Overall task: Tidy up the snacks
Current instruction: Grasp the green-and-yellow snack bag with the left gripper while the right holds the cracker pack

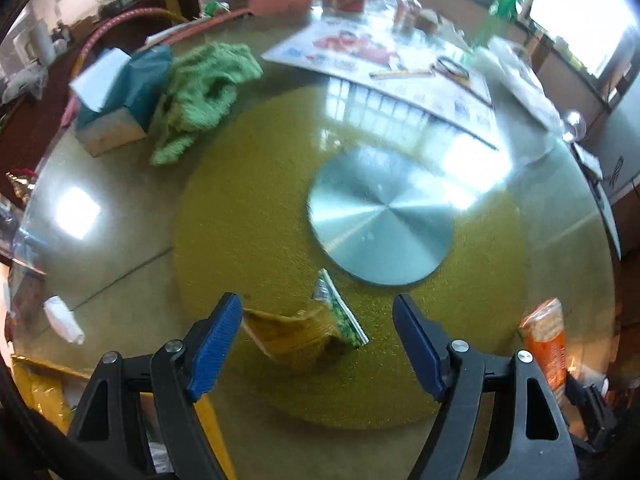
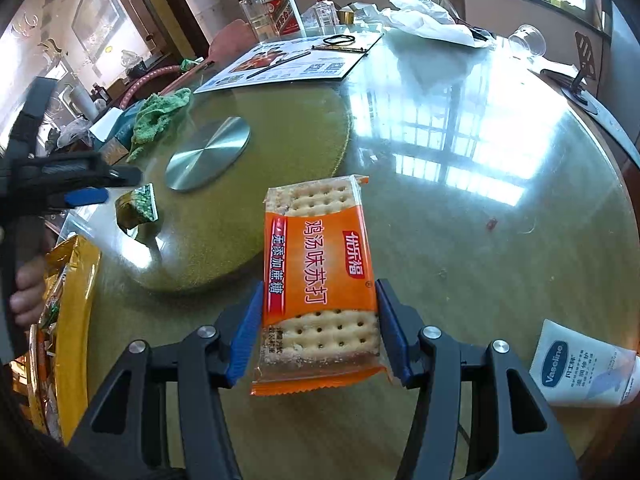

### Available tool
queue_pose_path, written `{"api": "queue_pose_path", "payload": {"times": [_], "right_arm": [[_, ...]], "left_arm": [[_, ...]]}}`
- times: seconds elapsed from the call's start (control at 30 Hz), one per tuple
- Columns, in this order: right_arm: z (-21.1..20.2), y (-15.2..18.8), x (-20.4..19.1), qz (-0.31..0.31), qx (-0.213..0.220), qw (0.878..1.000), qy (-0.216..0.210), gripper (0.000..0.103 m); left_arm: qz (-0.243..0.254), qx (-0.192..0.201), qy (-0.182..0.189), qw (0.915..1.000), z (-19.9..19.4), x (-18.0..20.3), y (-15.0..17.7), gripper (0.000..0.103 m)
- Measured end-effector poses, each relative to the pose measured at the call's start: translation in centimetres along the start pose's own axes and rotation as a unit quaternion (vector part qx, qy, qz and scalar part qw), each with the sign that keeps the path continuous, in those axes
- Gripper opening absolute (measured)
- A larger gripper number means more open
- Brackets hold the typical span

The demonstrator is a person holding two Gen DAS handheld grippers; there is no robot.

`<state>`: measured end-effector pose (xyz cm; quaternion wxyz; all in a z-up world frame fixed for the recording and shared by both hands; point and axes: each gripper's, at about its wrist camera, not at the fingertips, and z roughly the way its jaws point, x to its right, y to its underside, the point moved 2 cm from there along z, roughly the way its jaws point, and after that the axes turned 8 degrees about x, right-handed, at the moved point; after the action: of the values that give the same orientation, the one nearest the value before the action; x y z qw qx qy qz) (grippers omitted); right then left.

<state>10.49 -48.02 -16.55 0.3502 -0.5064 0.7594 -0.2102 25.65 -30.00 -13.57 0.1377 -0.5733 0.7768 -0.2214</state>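
My left gripper [image 1: 318, 312] is open, and a small green and gold snack packet [image 1: 312, 326] lies on the glass table between its fingers, not gripped. The packet also shows in the right wrist view [image 2: 138, 208], next to the left gripper [image 2: 86, 196]. My right gripper [image 2: 318, 320] is shut on an orange soda cracker packet [image 2: 318, 280], with both blue pads against its sides. The cracker packet also shows at the right edge of the left wrist view [image 1: 548, 340].
A yellow box [image 2: 74, 320] of snacks sits at the table's near left edge. A metal turntable disc [image 1: 380, 216] lies on a green round mat [image 1: 248, 208]. A green cloth [image 1: 200, 96], tissue box [image 1: 116, 96], menu sheet [image 1: 380, 64], bottles [image 2: 280, 8] and a Vaseline tube [image 2: 584, 372] stand around.
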Motion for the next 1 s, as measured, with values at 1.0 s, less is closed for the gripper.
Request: {"api": "queue_pose_path", "payload": {"times": [1.0], "right_arm": [[-0.1,0.2,-0.3,-0.005,-0.006,1.0,-0.02,0.057]], "left_arm": [[0.026,-0.032,0.053,0.9978,-2.2,2.3,3.7,0.078]]}}
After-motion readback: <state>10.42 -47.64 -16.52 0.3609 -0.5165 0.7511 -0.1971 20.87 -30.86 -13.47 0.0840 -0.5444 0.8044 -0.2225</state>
